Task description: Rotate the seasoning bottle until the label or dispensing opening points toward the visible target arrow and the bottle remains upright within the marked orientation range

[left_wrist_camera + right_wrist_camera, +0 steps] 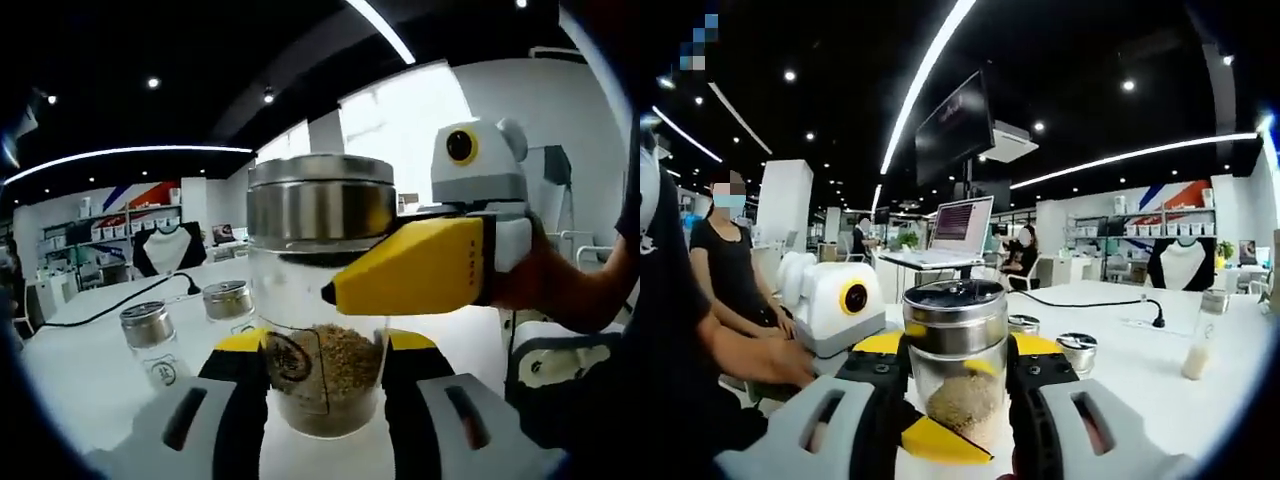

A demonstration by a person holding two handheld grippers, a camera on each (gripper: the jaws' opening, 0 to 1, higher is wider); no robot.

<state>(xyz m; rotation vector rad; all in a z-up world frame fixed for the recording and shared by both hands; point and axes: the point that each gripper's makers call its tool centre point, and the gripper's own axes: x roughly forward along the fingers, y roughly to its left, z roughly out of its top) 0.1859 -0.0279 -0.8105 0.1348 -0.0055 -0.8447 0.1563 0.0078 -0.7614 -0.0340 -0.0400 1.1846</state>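
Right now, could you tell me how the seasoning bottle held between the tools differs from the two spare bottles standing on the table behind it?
The seasoning bottle is gripped by the left tool and the right tool; the two spare bottles stand free on the white table. The held one shows brown granules; the spares' contents cannot be made out. All three have clear bodies and metal caps.

The seasoning bottle [322, 300] [958, 365] stands upright on the white table: a clear glass jar with a wide brushed-metal lid, roughly a third full of coarse brown granules. In the left gripper view a dark round label emblem shows on the glass, low on its left front. In the right gripper view the lid's top carries a dark fitting.
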